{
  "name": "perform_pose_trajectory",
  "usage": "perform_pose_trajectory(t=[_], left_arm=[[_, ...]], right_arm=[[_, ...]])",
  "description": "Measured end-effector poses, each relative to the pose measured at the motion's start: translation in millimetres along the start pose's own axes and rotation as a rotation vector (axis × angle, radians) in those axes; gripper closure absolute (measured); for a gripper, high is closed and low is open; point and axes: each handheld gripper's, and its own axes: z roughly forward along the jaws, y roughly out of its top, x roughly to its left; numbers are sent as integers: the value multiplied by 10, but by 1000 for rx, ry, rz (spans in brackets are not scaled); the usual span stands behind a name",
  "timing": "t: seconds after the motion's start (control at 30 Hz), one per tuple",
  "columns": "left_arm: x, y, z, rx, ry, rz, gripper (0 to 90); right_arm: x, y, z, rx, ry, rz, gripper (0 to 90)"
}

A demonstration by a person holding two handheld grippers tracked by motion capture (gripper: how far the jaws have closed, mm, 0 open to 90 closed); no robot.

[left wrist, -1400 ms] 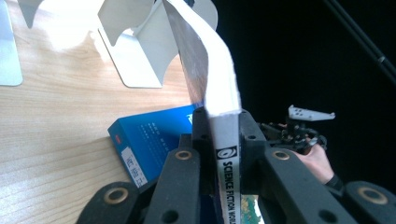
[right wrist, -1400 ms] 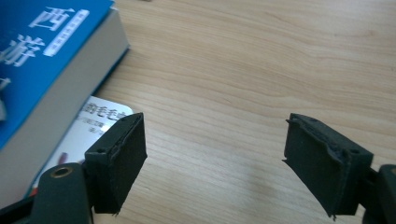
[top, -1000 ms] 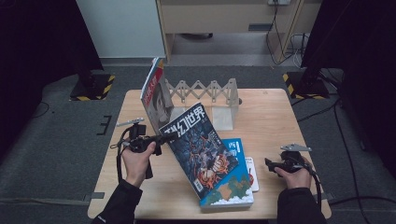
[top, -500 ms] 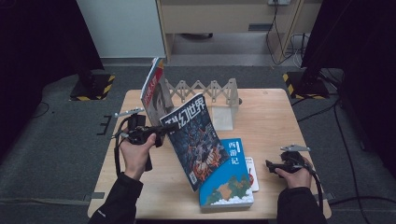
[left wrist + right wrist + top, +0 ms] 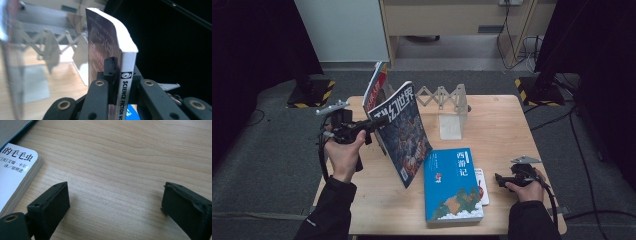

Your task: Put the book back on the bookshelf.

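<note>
The left gripper (image 5: 373,125) is holding the science fiction magazine (image 5: 404,134) up off the surface (image 5: 502,130), its jaws clamped tight across the spine edge near one corner, as the left gripper view is showing with the spine (image 5: 125,82) squeezed between the black jaws. The magazine is hanging tilted in the air at the left of the surface, just in front of the accordion book rack (image 5: 443,97), where another magazine (image 5: 374,90) is already standing at the left end.

It is looking light but floppy: the cover is bowing away above the grip, so the pages are likely sagging and fanning if swung fast. Glossy paper like this may be slipping too, so a hold close to the stiff spine seems the safest one.

The right gripper (image 5: 501,179) is resting low at the right of the surface beside the blue book (image 5: 452,185) and the small white book (image 5: 15,177); its jaws have just been opening and are standing wide, with nothing but bare wood between them.
</note>
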Motion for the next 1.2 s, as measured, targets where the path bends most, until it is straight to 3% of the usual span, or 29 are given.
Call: perform_pose_trajectory(t=[0.23,0.53,0.77,1.2], left_arm=[[44,132,-35,-42,116,61,820],[188,251,68,-78,225,67,820],[243,289,293,-83,316,103,820],[274,266,679,-89,409,142,820]], right_arm=[[-4,-44,32,-42,7,-2,13],[-2,-50,45,-53,1,-3,3],[0,-50,46,-53,-1,0,3],[-4,-50,46,-54,0,-7,3]])
